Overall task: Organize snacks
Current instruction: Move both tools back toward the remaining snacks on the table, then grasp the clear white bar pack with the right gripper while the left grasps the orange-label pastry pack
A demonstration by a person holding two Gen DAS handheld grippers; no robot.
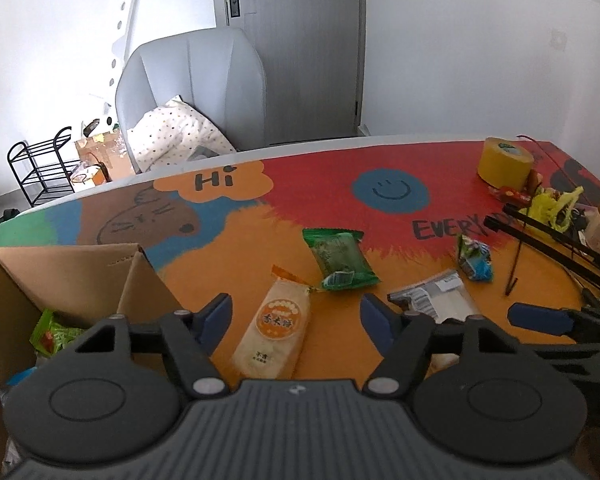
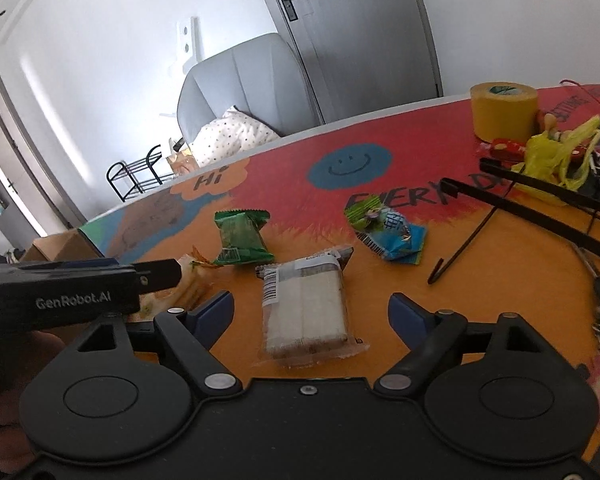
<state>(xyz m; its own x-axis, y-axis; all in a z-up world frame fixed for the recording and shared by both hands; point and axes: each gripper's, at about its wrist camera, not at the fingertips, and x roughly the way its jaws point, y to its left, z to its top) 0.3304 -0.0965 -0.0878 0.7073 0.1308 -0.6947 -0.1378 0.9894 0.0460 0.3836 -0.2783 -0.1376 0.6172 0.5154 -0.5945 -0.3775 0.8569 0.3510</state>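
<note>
My left gripper (image 1: 296,314) stands unclenched astride the cream rice-cracker pack (image 1: 274,330) on the table (image 1: 236,248); my right gripper (image 2: 311,308) likewise straddles the clear wafer pack (image 2: 306,308). Both look light, crinkly, breakable: pinch mid-body, gently.

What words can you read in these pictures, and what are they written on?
"Hi": orange cloud painted on the tablecloth.
"EVERY D...": black letters on the red part; the rest is hidden.
"GenRobot.AI": side of the left gripper.
Rice cracker packet: printed characters, too blurred to read.
Clear wafer packet: barcode label, too small.
Tape roll: logo unreadable.
</note>
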